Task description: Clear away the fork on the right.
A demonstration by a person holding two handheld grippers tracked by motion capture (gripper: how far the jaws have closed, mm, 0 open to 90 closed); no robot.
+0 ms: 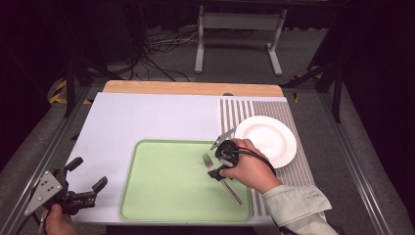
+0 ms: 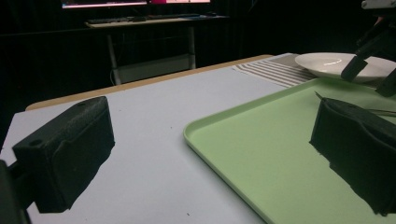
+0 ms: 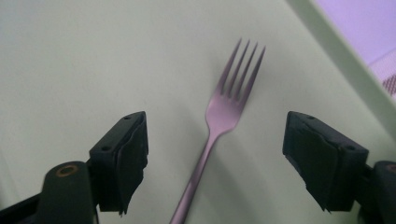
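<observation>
A silver fork (image 1: 232, 190) lies on the right part of a pale green tray (image 1: 166, 191), tines pointing away from the person. My right gripper (image 1: 215, 156), held in a hand, hovers just over the fork's neck. In the right gripper view the fork (image 3: 224, 109) lies between the two black jaws of the right gripper (image 3: 215, 123), which stand wide apart without touching it. My left gripper (image 1: 90, 172) is open at the table's front left corner, beside the tray (image 2: 280, 158), with nothing between its fingers.
A white plate (image 1: 266, 139) rests on a striped placemat (image 1: 235, 112) to the right of the tray. The plate (image 2: 336, 63) also appears far off in the left gripper view. A white mat (image 1: 147, 117) covers the table, with a wooden strip (image 1: 191, 88) at the back.
</observation>
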